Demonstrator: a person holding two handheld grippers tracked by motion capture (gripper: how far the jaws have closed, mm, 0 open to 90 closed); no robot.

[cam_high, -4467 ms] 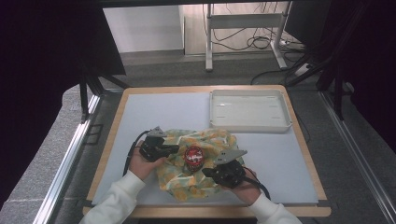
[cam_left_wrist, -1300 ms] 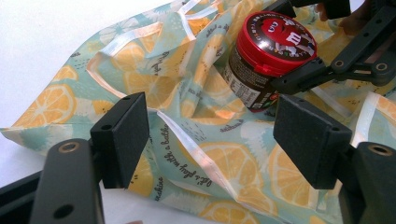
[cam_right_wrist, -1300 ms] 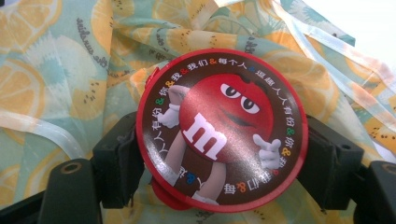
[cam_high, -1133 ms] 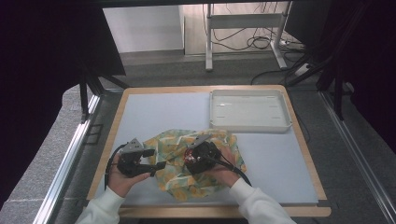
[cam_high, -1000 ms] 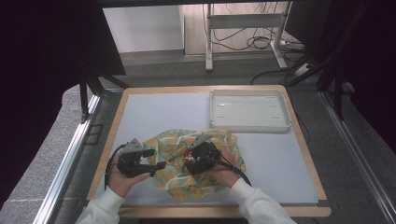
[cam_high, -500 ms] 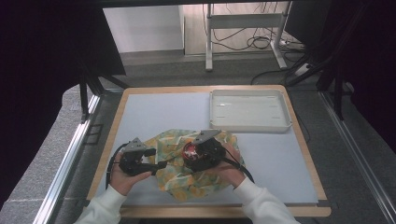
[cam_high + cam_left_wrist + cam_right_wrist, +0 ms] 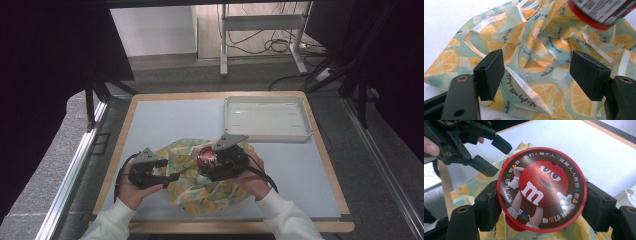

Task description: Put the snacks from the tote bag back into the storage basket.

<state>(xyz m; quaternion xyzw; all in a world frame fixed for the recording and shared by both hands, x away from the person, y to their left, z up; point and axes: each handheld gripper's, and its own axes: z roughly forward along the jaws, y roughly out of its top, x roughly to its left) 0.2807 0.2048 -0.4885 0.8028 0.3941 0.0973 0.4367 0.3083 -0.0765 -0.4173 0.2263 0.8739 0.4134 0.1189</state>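
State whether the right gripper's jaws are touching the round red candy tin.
Touching. The right gripper view shows both black pads of the right gripper pressed against opposite edges of the round red candy tin.

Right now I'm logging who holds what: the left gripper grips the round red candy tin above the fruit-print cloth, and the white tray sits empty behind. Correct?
Not quite: the right gripper holds the round red candy tin, as the right gripper view shows. The left gripper is open over the fruit-print cloth. The white tray does sit empty behind.
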